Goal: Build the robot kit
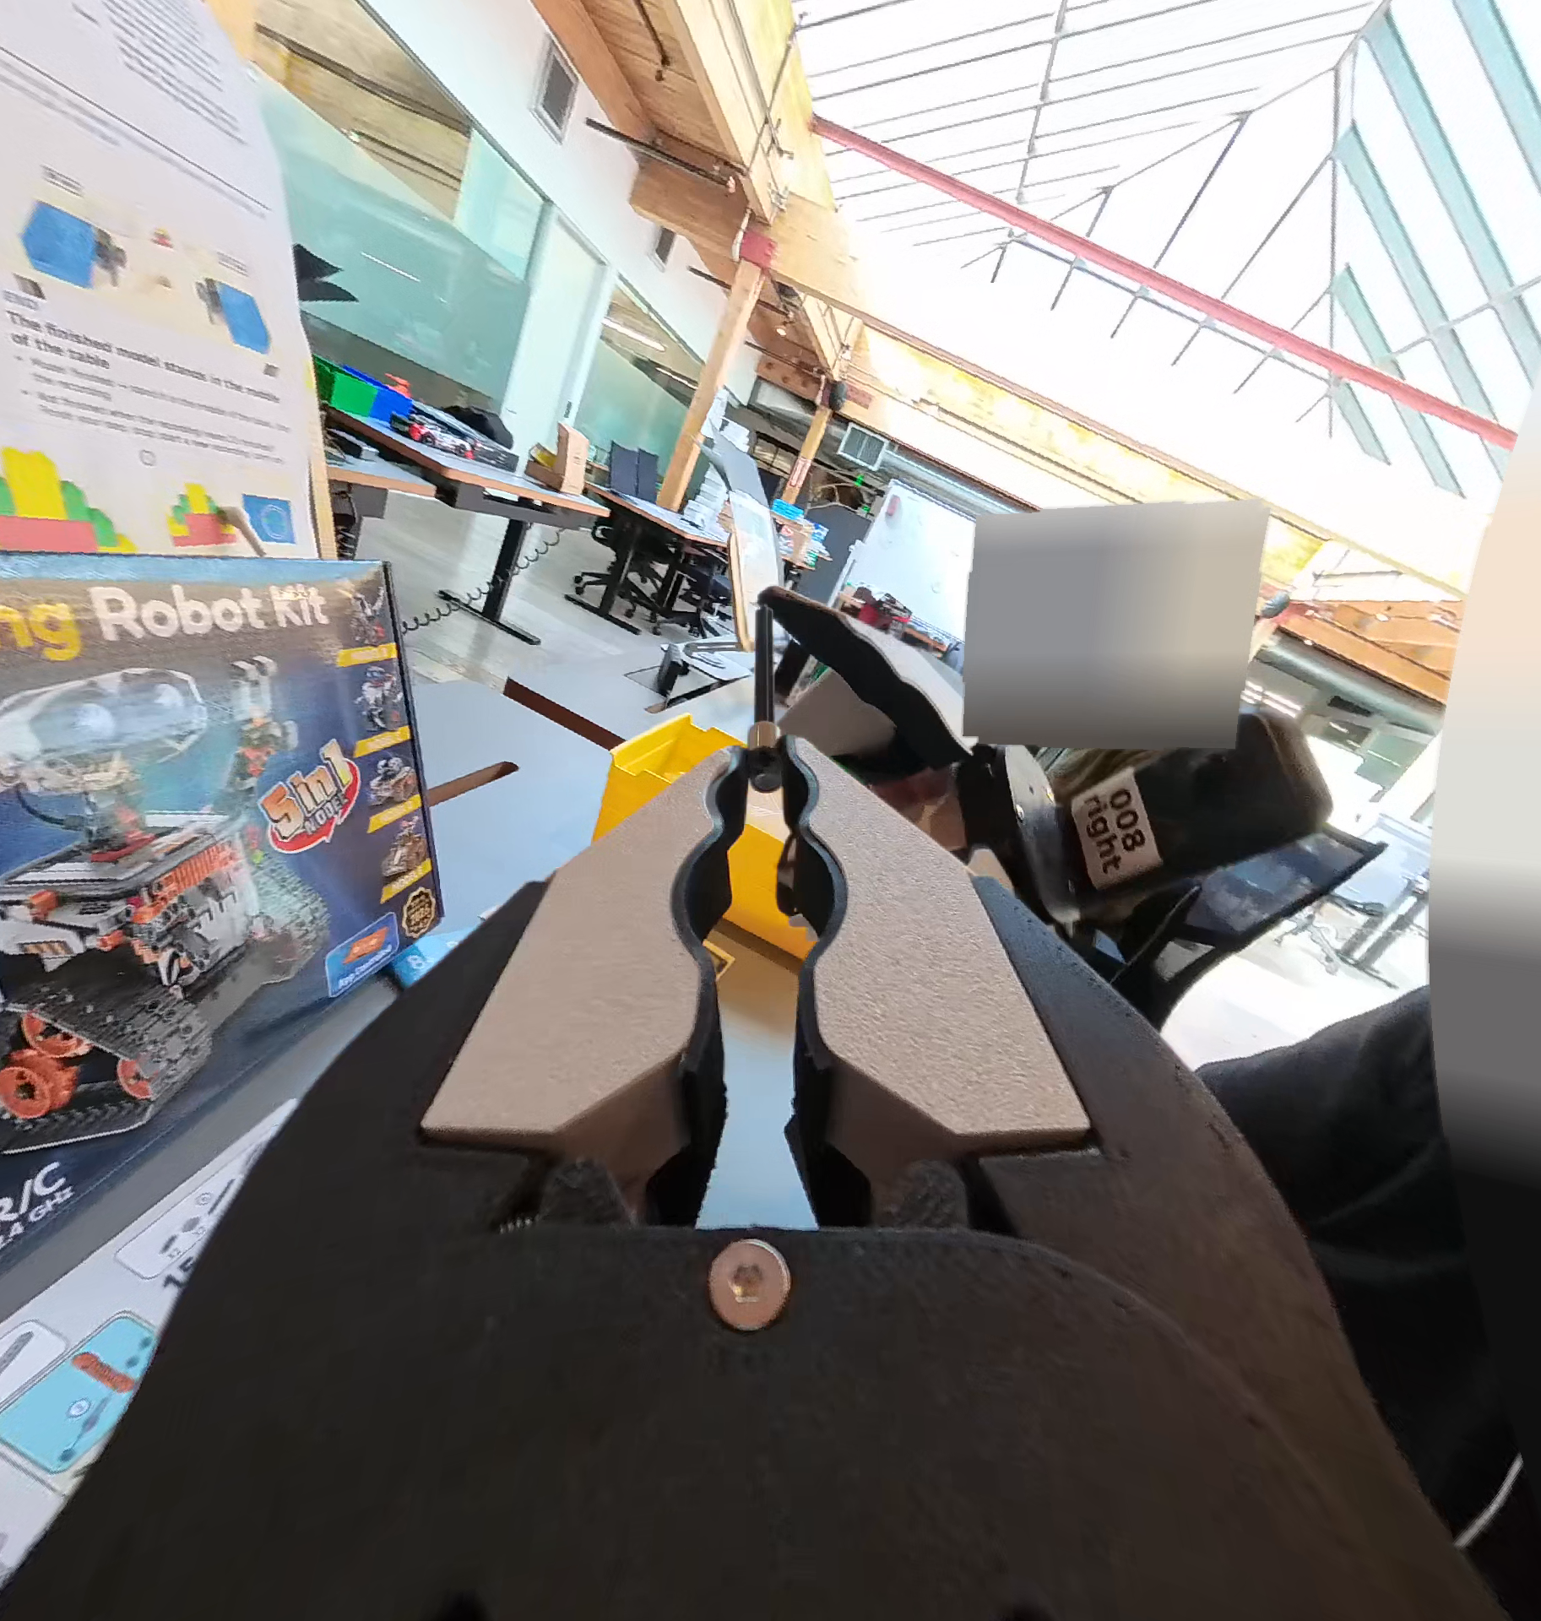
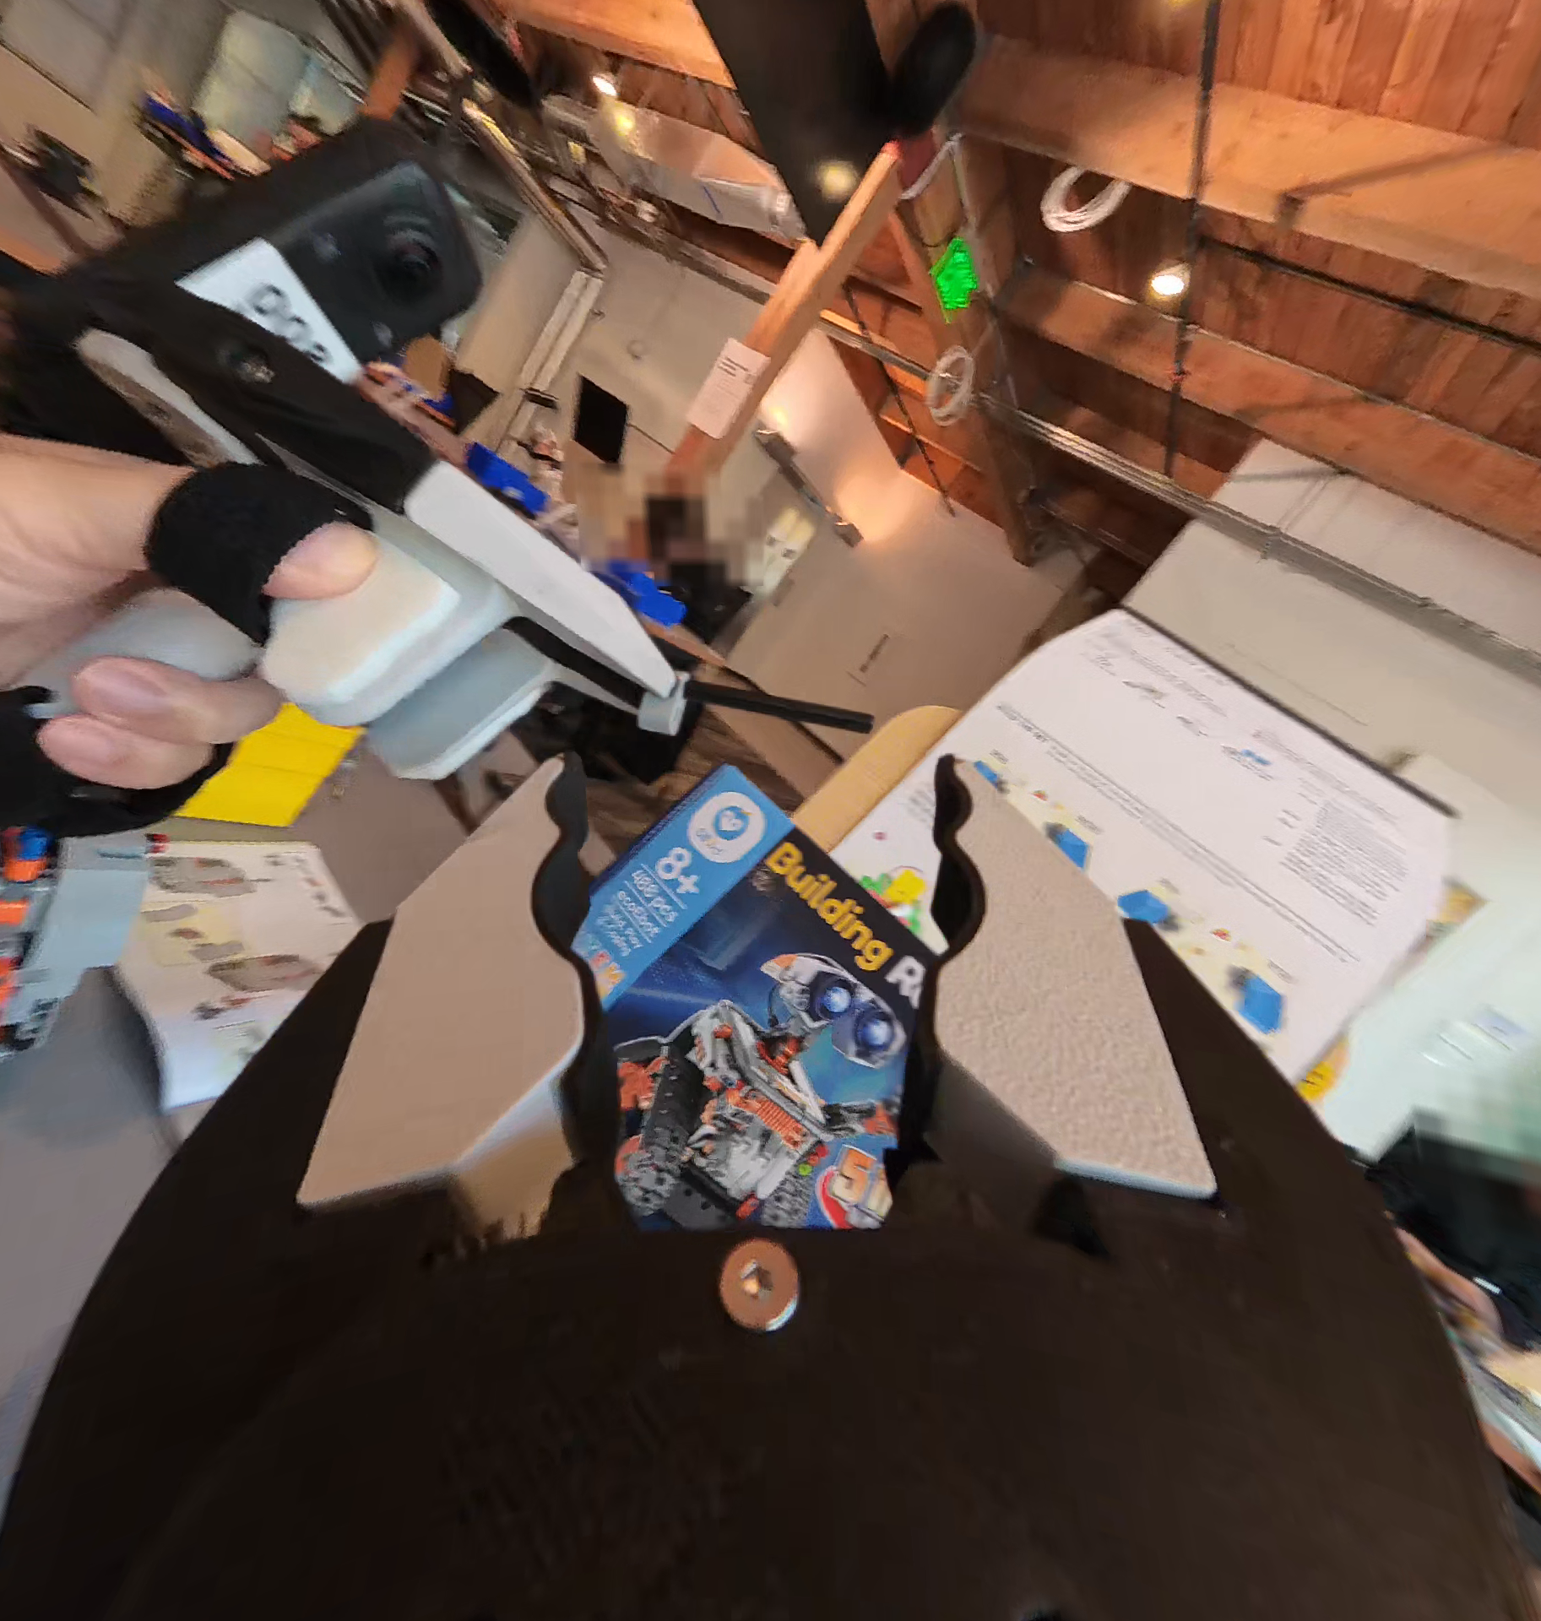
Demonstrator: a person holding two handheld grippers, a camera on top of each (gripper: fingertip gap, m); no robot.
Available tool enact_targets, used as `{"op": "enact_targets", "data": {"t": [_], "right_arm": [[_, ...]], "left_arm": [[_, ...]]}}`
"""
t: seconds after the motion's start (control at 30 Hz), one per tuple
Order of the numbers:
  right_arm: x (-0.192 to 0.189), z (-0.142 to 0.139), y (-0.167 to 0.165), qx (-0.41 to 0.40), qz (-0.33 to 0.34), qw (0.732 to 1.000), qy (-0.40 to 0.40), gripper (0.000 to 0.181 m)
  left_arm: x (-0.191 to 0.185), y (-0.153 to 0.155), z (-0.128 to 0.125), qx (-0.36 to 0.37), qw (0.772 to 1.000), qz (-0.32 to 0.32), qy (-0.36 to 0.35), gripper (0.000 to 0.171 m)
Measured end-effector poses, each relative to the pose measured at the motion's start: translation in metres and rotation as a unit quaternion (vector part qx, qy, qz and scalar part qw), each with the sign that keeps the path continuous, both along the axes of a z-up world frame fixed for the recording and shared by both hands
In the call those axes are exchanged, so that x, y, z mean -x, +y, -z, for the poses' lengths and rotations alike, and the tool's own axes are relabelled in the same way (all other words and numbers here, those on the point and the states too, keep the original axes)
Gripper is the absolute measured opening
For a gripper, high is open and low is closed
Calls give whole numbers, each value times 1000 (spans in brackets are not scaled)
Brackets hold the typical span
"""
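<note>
My left gripper [image 1: 762,761] is shut on a thin black rod [image 1: 763,667] with a small grey collar at its base; the rod sticks up past the fingertips. In the right wrist view a gloved hand [image 2: 91,614] holds that left gripper [image 2: 661,706] at upper left, with the rod [image 2: 775,706] pointing right. My right gripper [image 2: 758,842] is open and empty, held in the air, with a blue robot kit box [image 2: 749,991] seen between its fingers. The right gripper also shows in the left wrist view [image 1: 1100,824], just right of the rod.
The robot kit box [image 1: 179,833] stands at left, with a printed instruction sheet [image 1: 117,263] behind it. A yellow bin [image 1: 652,754] sits behind my left fingers. An open manual [image 2: 231,947] and an orange and grey partly built model [image 2: 3,947] lie on the grey table [image 2: 65,1184]. Both grippers' tips are close together, under 4 cm apart.
</note>
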State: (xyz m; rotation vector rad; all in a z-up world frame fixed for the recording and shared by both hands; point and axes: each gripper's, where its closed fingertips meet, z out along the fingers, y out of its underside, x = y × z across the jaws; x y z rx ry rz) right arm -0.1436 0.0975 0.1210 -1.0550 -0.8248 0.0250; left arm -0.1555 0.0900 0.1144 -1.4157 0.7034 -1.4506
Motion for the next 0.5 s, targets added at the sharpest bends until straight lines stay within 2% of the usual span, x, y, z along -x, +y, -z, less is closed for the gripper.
{"op": "enact_targets", "data": {"t": [0.07,0.2,0.33,0.5], "right_arm": [[-2,-2,2,-23,31,999,1,80],[2,3,5,-7,35,999,8,78],[3,8,8,2,40,999,5,62],[-1,9,11,13,49,999,16,55]], "left_arm": [[0,1,1,5,1000,-5,3,5],[-5,0,4,11,1000,-4,10,5],[-10,0,10,14,1000,-4,27,5],[-12,0,14,16,999,-5,40,5]]}}
